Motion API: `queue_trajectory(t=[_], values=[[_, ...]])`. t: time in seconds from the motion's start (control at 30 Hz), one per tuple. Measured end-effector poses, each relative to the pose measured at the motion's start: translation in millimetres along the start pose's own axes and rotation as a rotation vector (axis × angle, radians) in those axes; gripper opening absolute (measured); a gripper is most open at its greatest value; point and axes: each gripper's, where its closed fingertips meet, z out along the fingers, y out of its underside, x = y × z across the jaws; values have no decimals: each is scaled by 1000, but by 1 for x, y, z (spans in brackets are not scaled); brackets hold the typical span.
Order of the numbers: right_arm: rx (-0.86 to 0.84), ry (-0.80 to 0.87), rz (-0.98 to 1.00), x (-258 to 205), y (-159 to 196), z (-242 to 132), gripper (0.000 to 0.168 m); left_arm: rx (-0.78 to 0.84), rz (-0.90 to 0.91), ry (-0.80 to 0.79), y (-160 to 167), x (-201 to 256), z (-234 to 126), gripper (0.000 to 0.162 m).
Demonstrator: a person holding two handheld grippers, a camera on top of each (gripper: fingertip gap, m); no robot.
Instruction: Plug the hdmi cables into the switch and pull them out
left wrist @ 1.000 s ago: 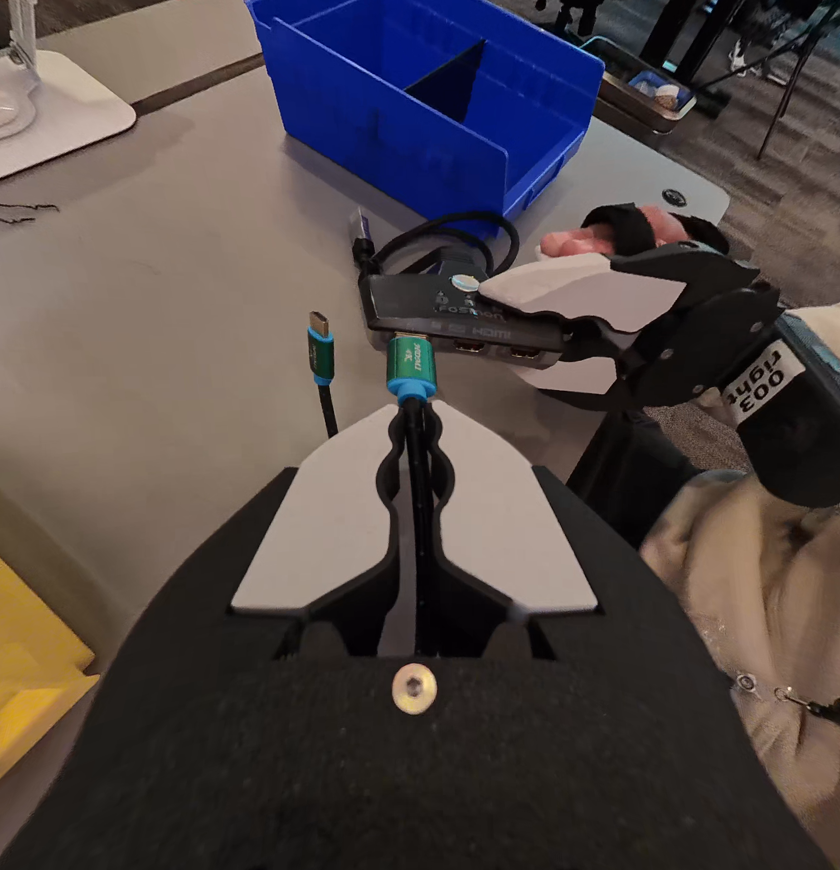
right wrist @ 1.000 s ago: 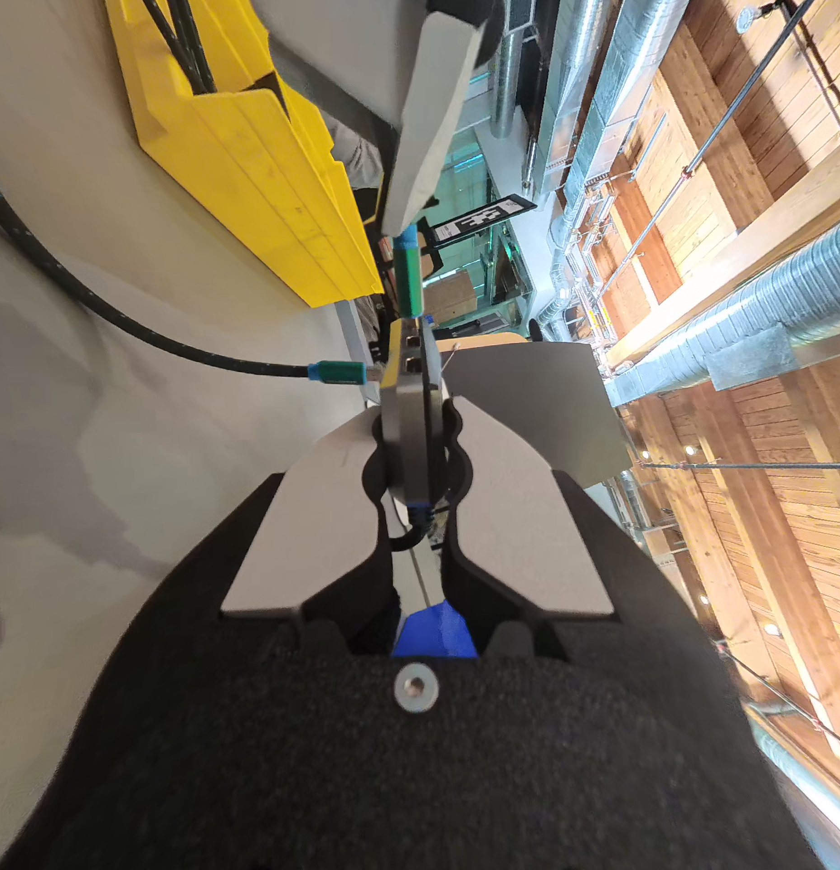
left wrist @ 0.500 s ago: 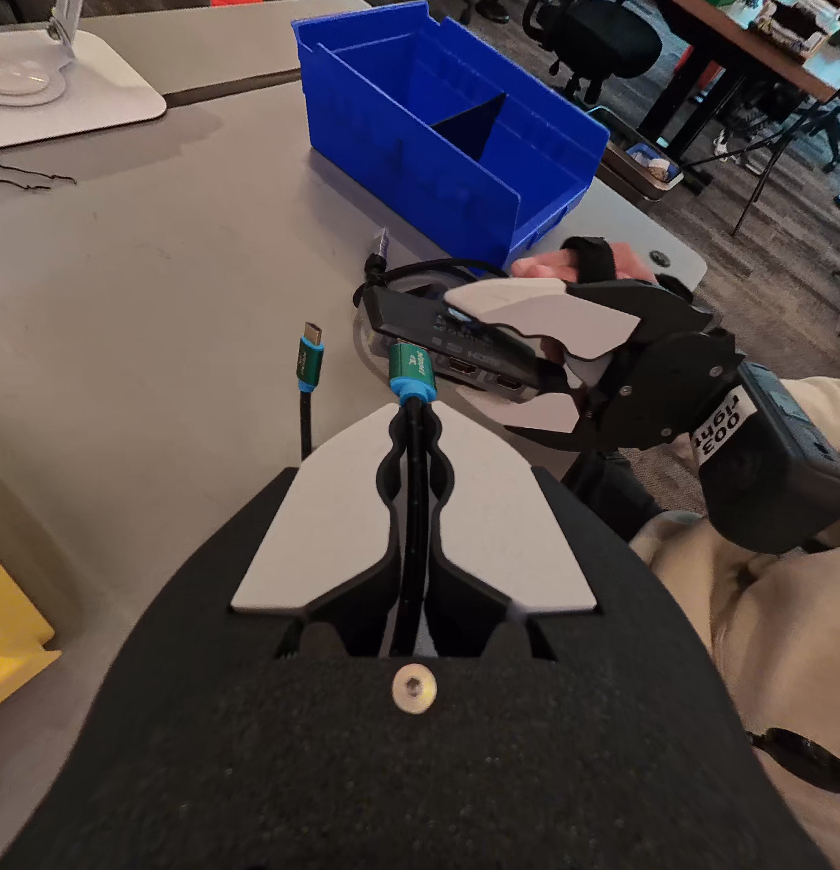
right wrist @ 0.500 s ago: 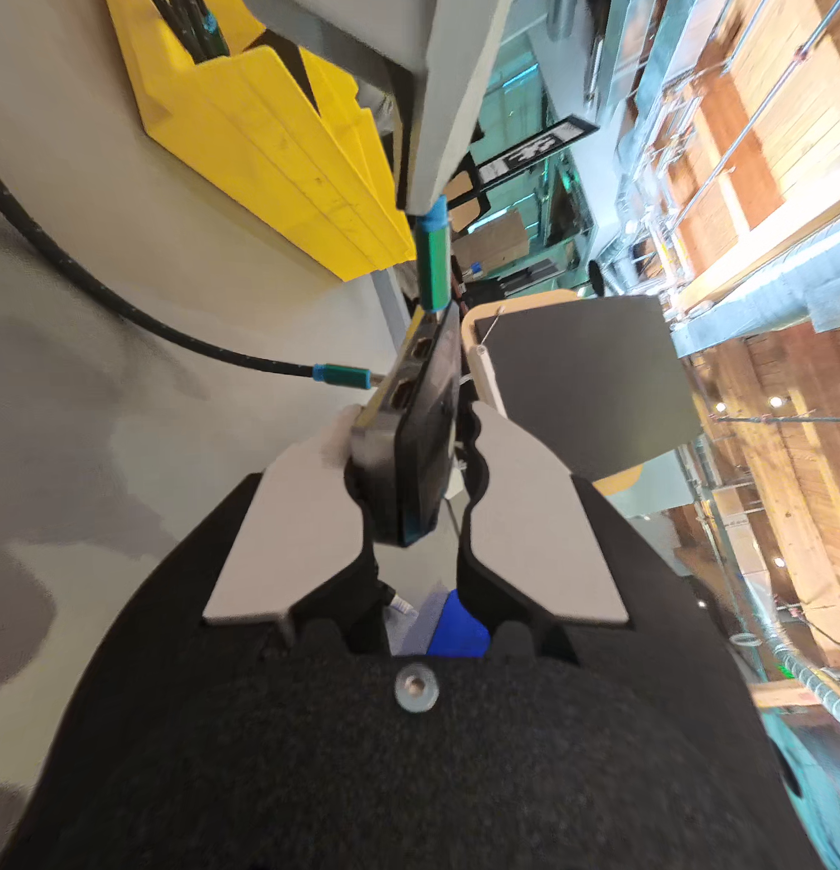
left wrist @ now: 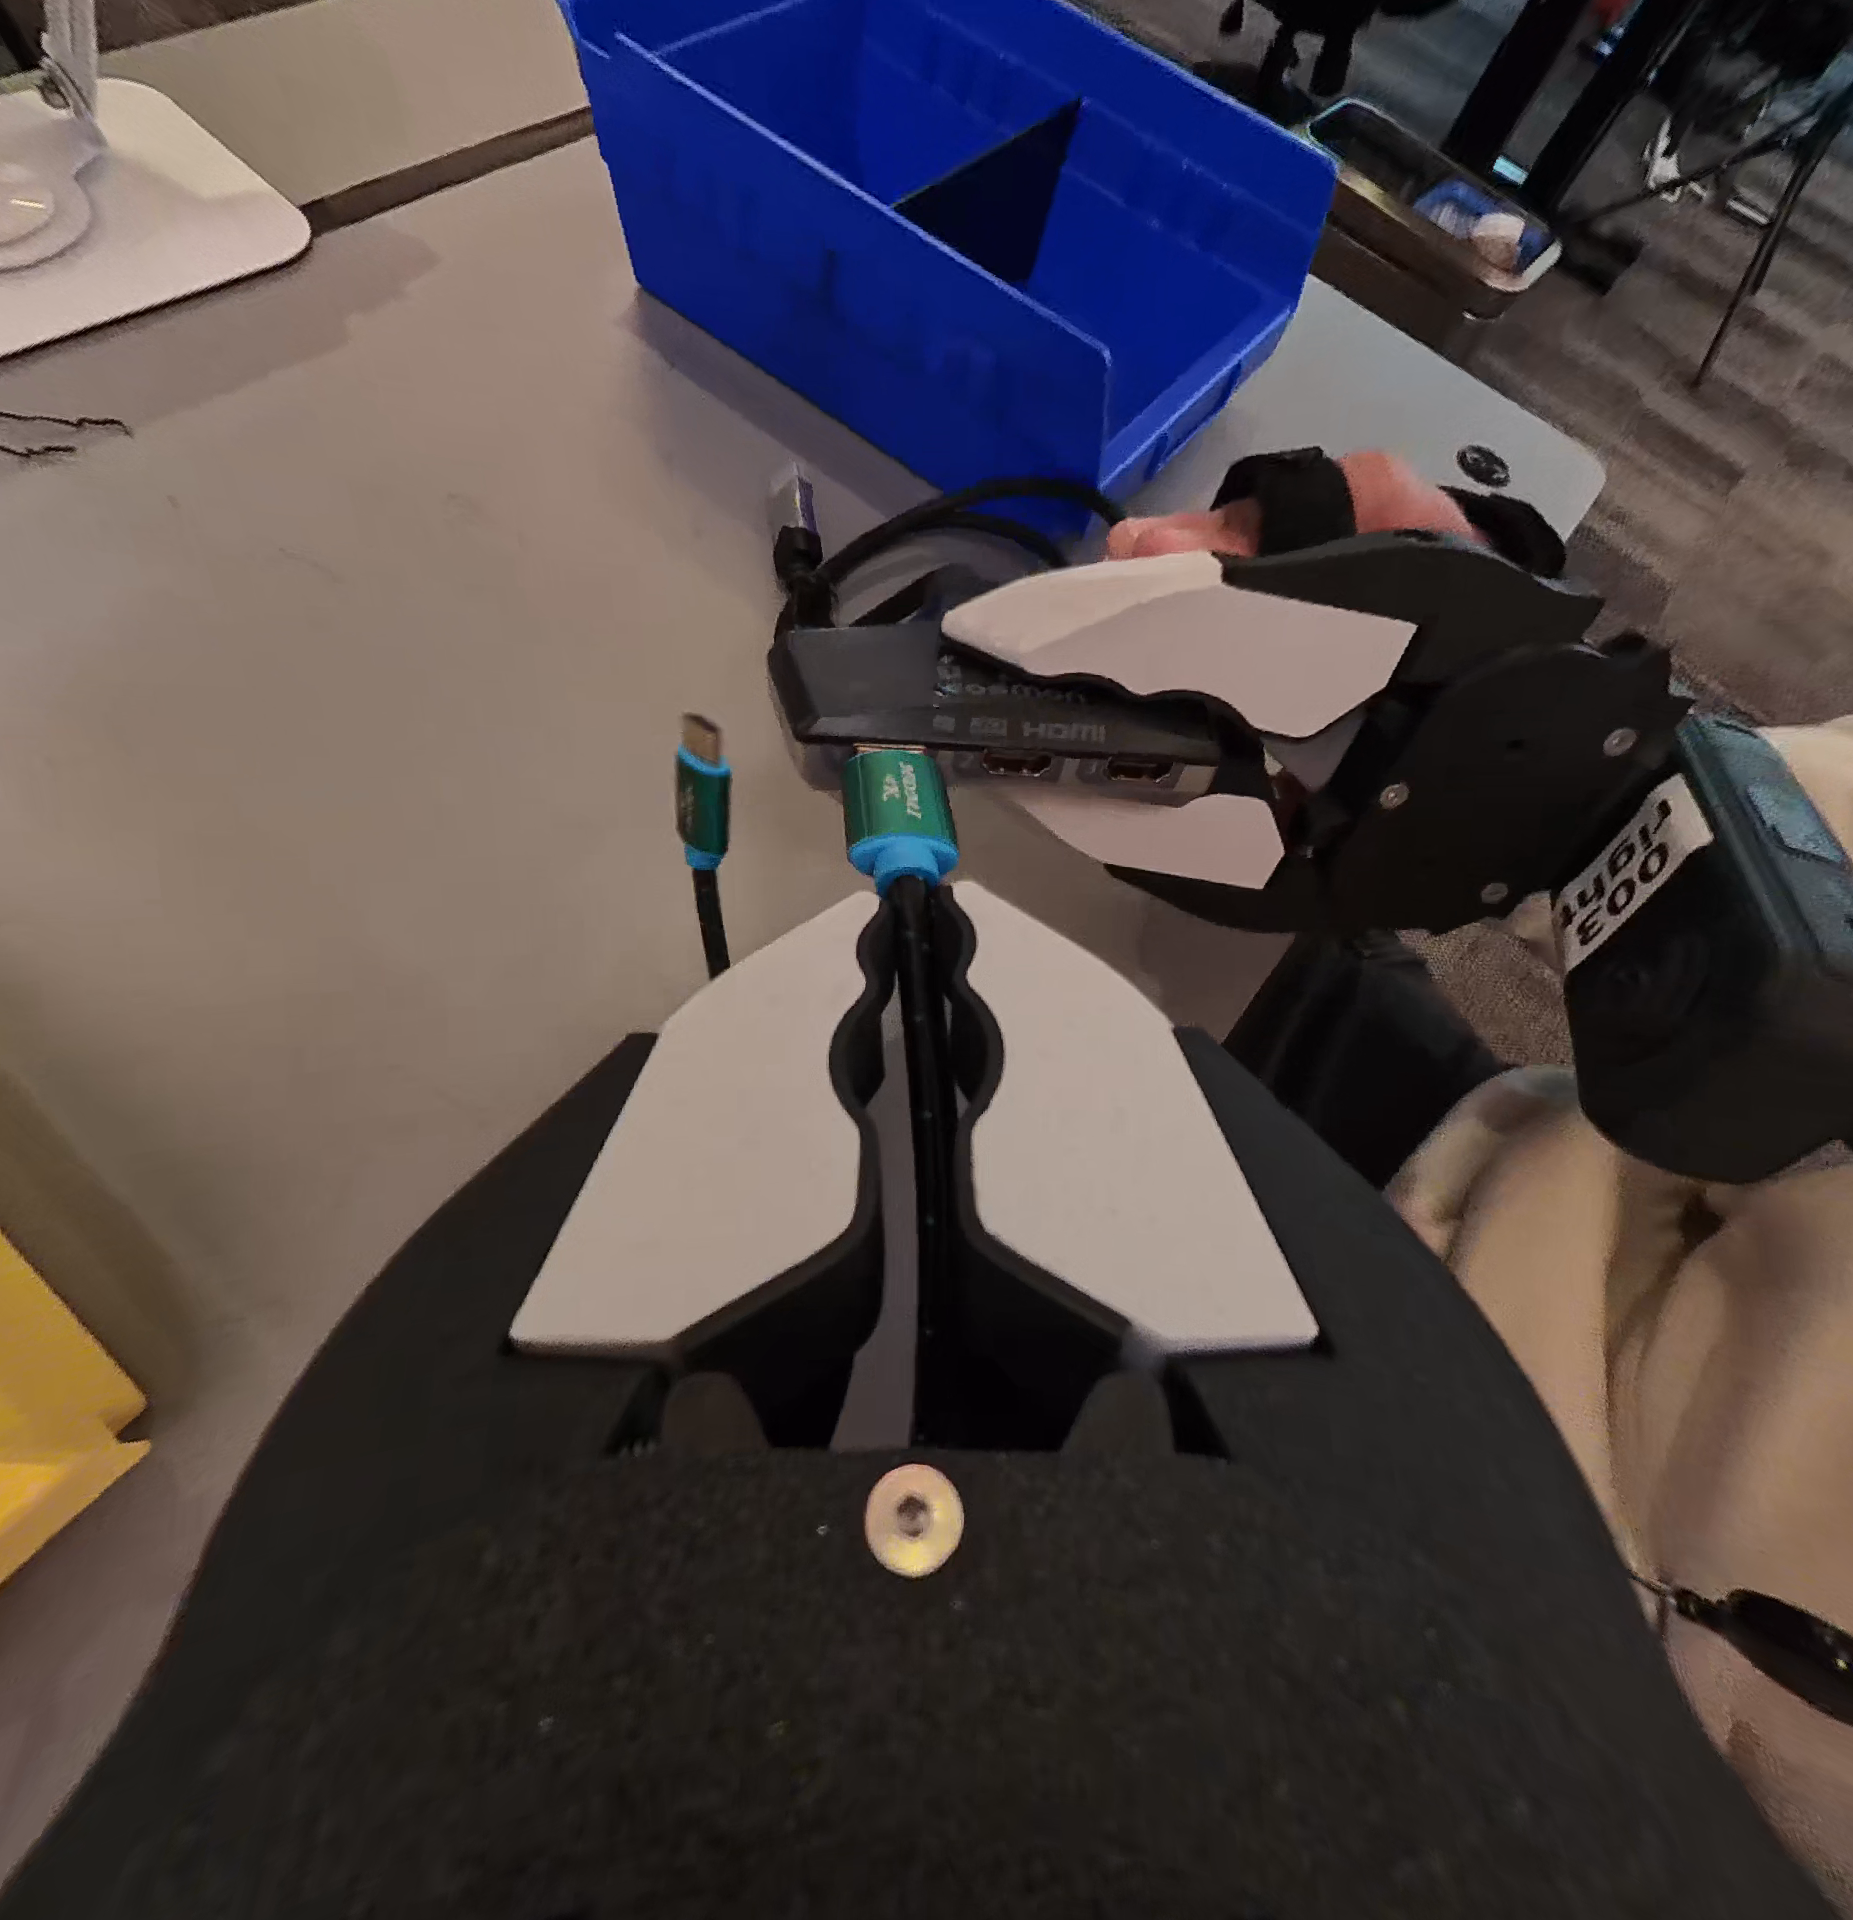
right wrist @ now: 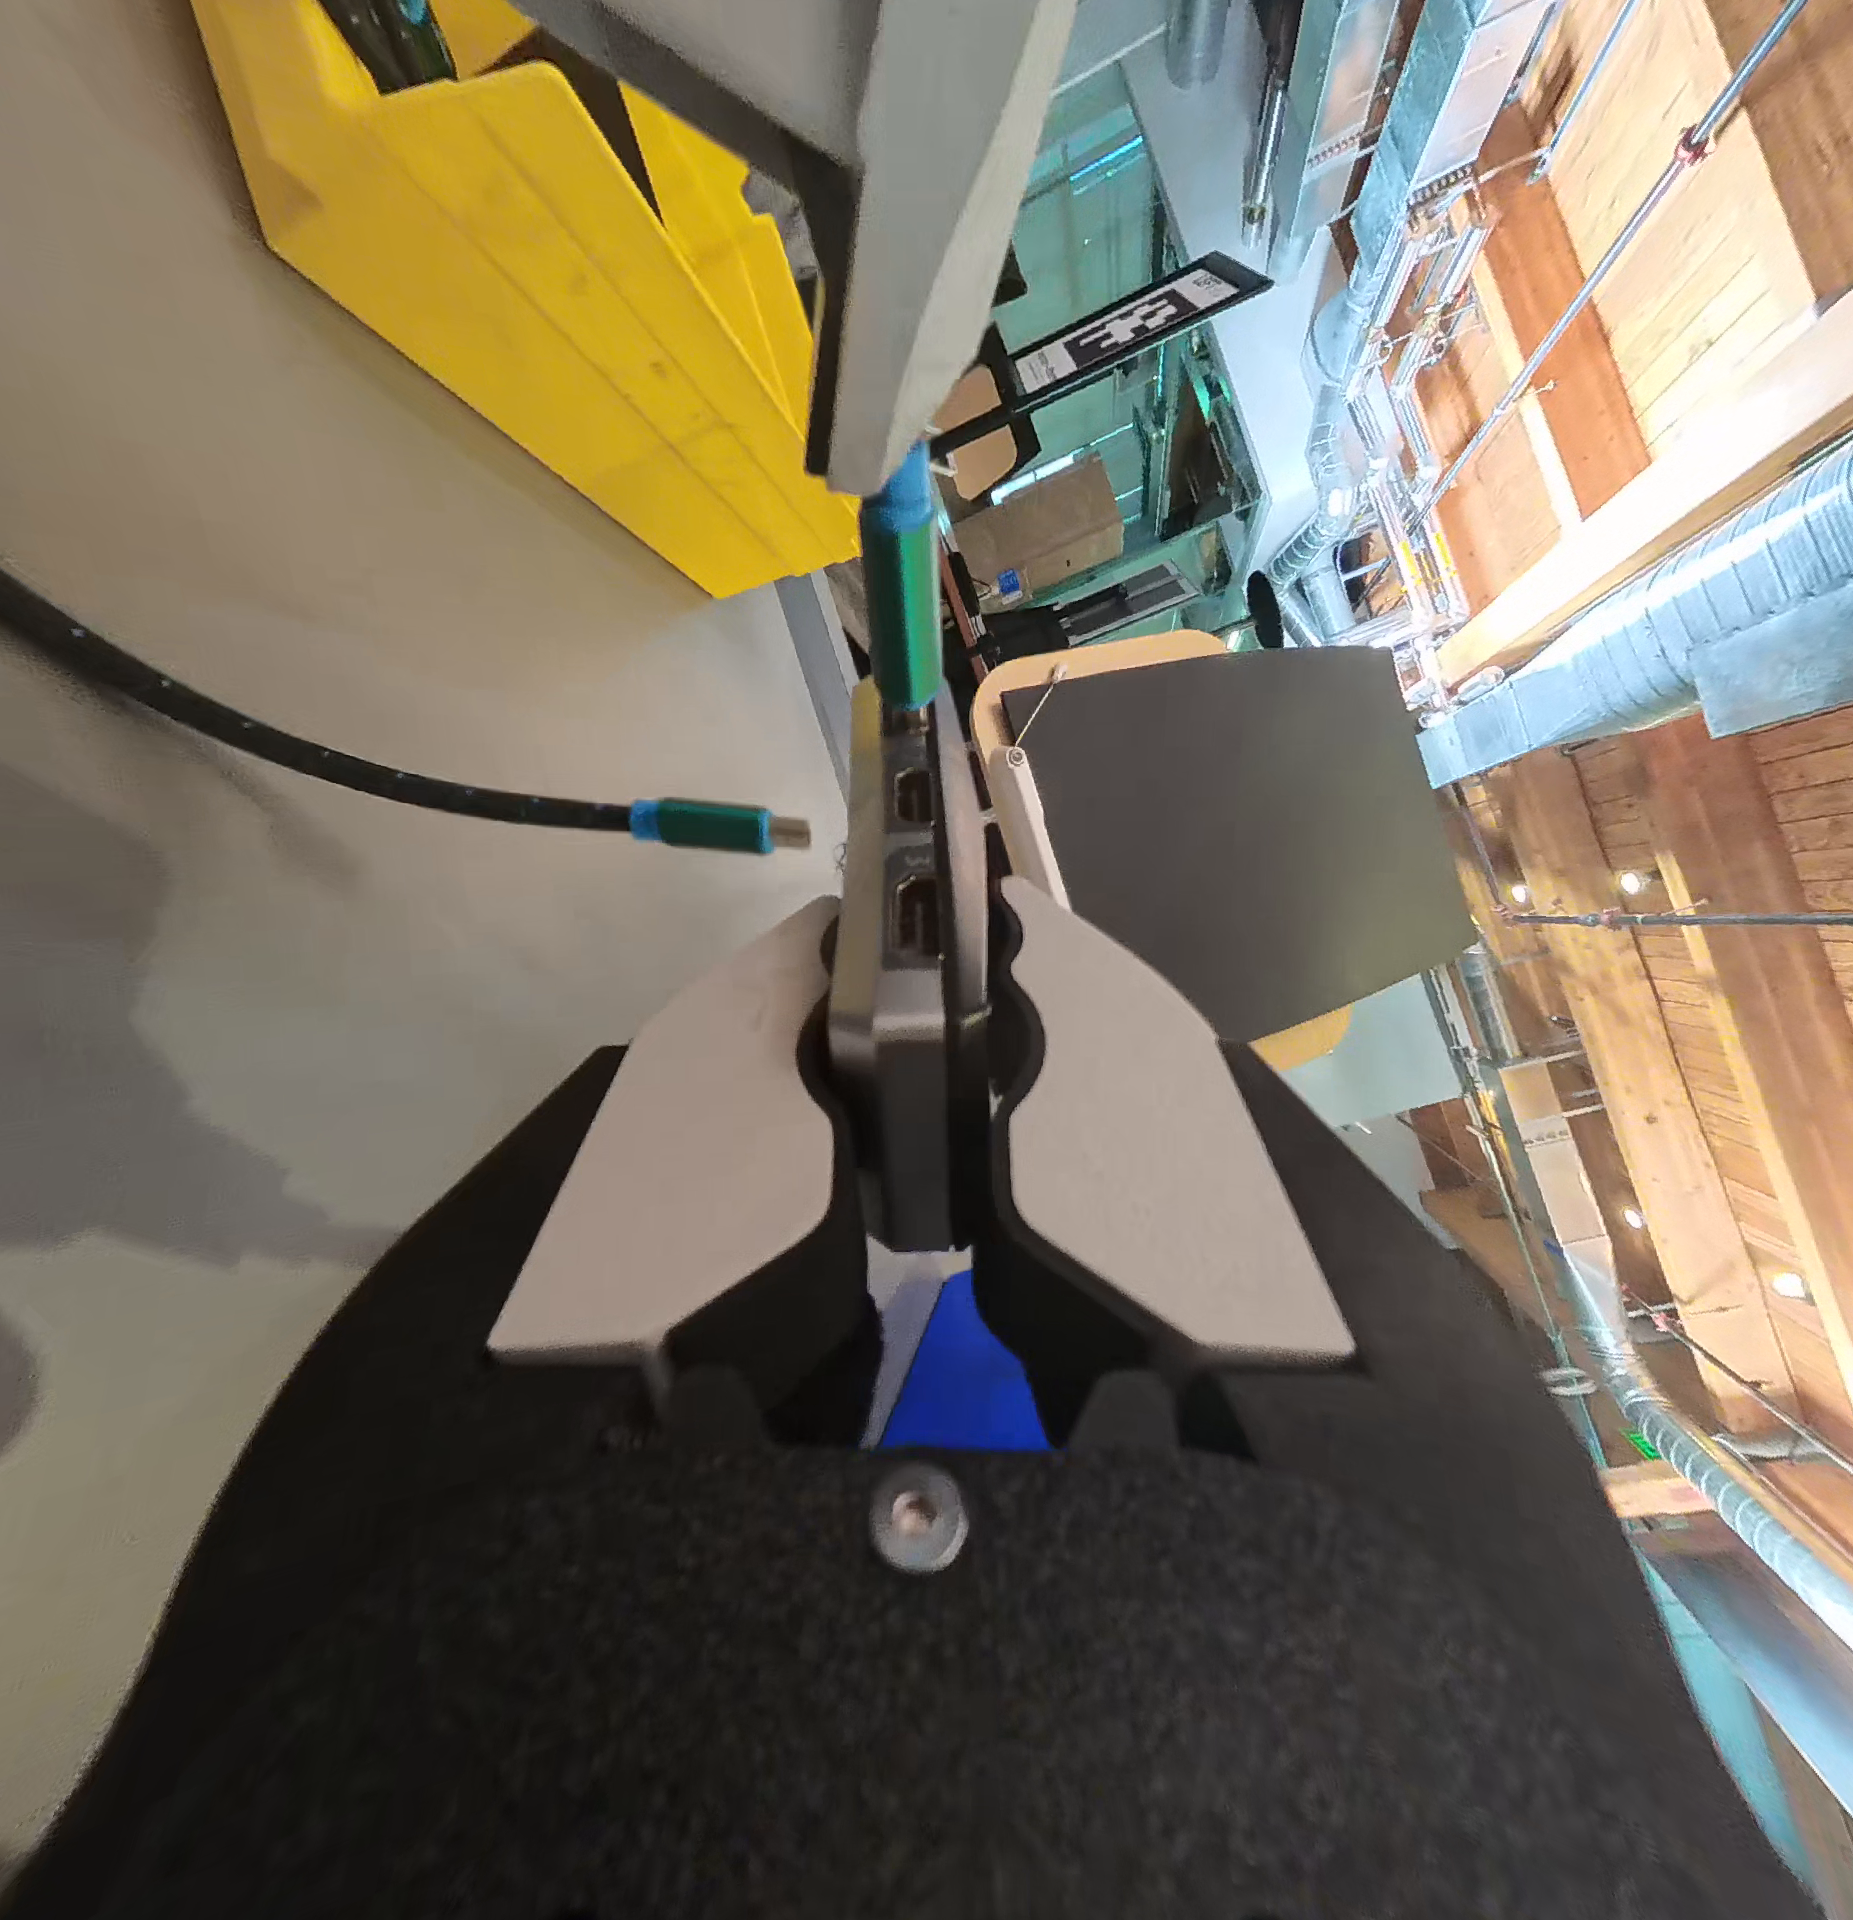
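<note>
My left gripper (left wrist: 914, 896) is shut on the black braided cable just behind a green HDMI plug (left wrist: 894, 808). The plug's tip sits in the leftmost port of the dark switch (left wrist: 880, 691). My right gripper (right wrist: 914, 902) is shut on the switch (right wrist: 909, 1039) and holds it a little above the table; it shows from the side in the left wrist view (left wrist: 1161, 727). Two ports (left wrist: 1017, 766) of the switch stand empty. A second green-plugged cable (left wrist: 702, 805) lies loose on the table to the left, also in the right wrist view (right wrist: 709, 826).
A blue divided bin (left wrist: 932, 239) stands behind the switch, whose own black lead (left wrist: 963, 509) coils before it. A yellow bin (right wrist: 548, 301) with cables sits at the table's near left edge. A white stand base (left wrist: 122, 218) lies at the far left. The grey table's (left wrist: 330, 644) right edge is close. My hands' fingertips stand some 6 centimetres from each other.
The switch tilted and lifted half a second ago, then came back level. The green plug has stayed at the leftmost port and both grippers have kept their hold.
</note>
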Motion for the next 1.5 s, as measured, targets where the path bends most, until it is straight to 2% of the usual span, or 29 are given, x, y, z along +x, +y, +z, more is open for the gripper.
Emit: queue_trajectory(t=[0.27,0.43,0.67,0.8,0.9,0.97,1.07,1.13,1.2,1.3,1.5], values=[[12,-26,48,-1,3,0,20,22,-26,-21,-2,-5,7,7],[65,-37,52,-3,-3,-4,20,22,-98,119,-2,-2,6,7],[50,-63,53,-8,1,0,20,24,-65,90,2,-7,11,7],[49,-54,75,-2,-1,6,22,94,-54,96,-7,-6,1,8],[42,-55,98,-3,1,7,22,233,-37,73,-14,-3,-33,32],[46,-50,112,-3,5,6,22,322,-66,0,-2,-18,-60,34],[36,-43,122,1,9,6,22,369,-162,-49,43,-45,-74,34],[30,-44,123,2,9,7,22,398,-259,2,68,-51,-72,34],[31,-43,129,5,8,9,22,440,-371,115,75,-49,-72,33],[42,-19,178,41,3,19,22,400,-431,194,84,-48,-61,32],[132,10,509,218,-1,44,23,366,-414,202,86,-46,-55,27]])
